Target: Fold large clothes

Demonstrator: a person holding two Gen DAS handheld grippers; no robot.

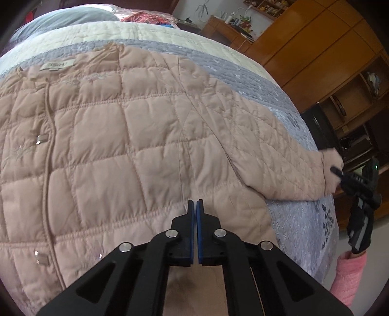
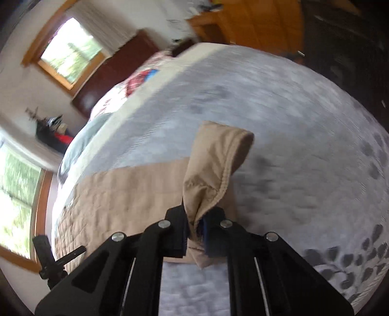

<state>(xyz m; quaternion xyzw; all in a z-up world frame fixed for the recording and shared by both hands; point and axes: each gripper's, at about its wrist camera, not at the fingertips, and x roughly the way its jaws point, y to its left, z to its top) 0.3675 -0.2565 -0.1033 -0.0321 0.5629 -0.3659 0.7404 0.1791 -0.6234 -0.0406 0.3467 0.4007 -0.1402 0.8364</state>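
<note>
A beige quilted jacket [image 1: 116, 145] lies spread flat on the bed, its collar label at the far left. Its sleeve [image 1: 279, 167] stretches out to the right. My left gripper [image 1: 196, 206] is shut and empty, hovering over the jacket's lower hem. My right gripper [image 2: 195, 218] is shut on the sleeve cuff [image 2: 214, 165], which bunches up between the jaws and is lifted off the bed. The right gripper also shows in the left wrist view [image 1: 336, 170] at the cuff. The left gripper shows in the right wrist view at the far left [image 2: 48, 255].
The bed has a grey and cream patterned quilt [image 1: 243, 70] [image 2: 291, 121]. Wooden cabinets and shelves [image 1: 328, 60] stand past the bed's right side. A pillow and colourful bedding [image 1: 145, 18] lie at the head. Windows [image 2: 70, 48] are on the far wall.
</note>
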